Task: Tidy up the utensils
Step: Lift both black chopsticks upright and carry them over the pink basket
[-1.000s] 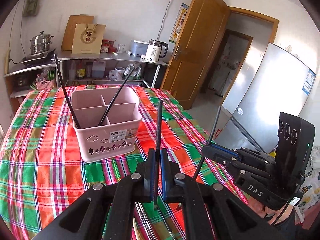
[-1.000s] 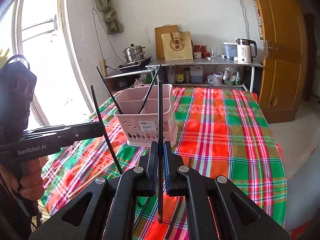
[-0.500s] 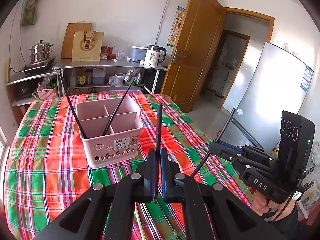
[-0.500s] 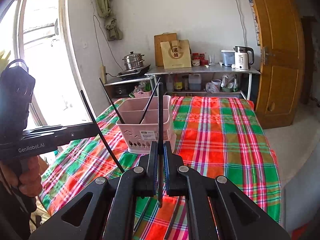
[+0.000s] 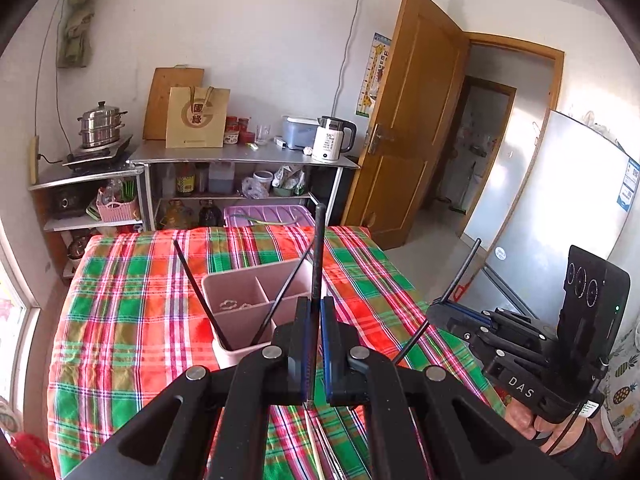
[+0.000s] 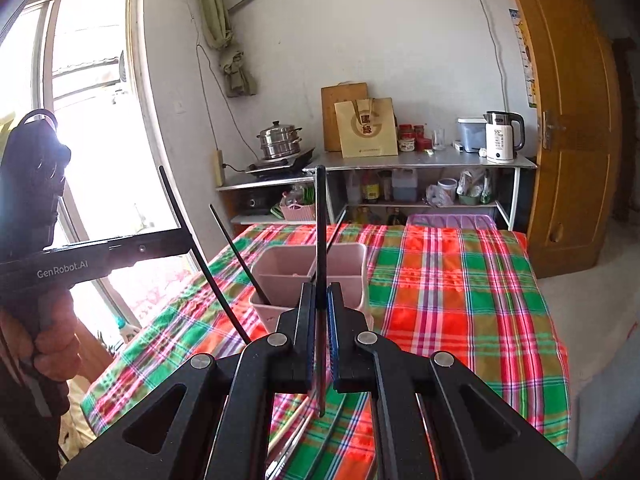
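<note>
Clearly lettered "GenRobot.AI", the left gripper [image 6: 182,240] and "DAS"-marked right gripper [image 5: 438,312] each clench a black chopstick [image 5: 318,256].

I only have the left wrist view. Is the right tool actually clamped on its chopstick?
Observer: Yes. In the right wrist view, the right tool is shut on the right chopstick, which stands upright between its pads.
Operator: How does my stick sit from that side?
Observer: The left tool holds the left chopstick tilted, with its top leaning away from the pink basket.
Operator: What's on that side?
Observer: A bright window.
</note>
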`<state>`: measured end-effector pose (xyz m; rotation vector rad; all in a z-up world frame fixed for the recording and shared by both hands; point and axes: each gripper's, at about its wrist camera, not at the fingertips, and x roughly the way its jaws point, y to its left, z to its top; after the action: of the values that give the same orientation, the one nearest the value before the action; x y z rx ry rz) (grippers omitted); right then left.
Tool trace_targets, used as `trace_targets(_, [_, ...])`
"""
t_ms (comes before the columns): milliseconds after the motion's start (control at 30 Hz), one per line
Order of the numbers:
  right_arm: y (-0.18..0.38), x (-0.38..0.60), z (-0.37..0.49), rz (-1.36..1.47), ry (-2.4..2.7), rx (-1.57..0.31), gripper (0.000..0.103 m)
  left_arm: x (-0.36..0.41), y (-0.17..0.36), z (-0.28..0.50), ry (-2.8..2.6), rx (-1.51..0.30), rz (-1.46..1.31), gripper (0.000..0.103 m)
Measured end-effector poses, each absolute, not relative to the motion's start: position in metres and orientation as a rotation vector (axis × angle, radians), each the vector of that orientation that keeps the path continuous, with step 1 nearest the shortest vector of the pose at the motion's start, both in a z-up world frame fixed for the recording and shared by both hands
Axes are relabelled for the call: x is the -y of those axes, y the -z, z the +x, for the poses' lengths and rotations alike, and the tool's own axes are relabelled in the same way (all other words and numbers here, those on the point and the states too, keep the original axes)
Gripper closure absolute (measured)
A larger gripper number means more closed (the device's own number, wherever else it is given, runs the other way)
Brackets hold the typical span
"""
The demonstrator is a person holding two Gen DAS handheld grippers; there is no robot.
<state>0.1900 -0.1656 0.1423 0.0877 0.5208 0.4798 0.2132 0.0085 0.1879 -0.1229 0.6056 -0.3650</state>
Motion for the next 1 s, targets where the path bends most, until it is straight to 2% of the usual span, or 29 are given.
trace_targets(233, [-0.169, 0.149, 0.223, 0.113, -0.489, -0.468, 0.098, -0.029, -0.223, 0.240, 0.321, -0.550, -0.144, 0.099])
trace_targets(467, [-0.182, 0.135, 0.246, 0.138, -0.495, -0.432, 0.098, -0.042, -0.232, 0.266, 0.272, -0.528, -0.131, 0.099])
trace_targets(667, [-0.176, 0.121, 0.261, 0.143, -0.499, -0.430, 0.098, -0.054, -0.214, 0.283, 0.259, -0.554, -0.153, 0.099])
trace_targets(1000, [-0.135, 0.104, 0.281, 0.130, -0.482, -0.514, 0.098, -0.060, -0.164, 0.299, 0.250, -0.626, -0.168, 0.099])
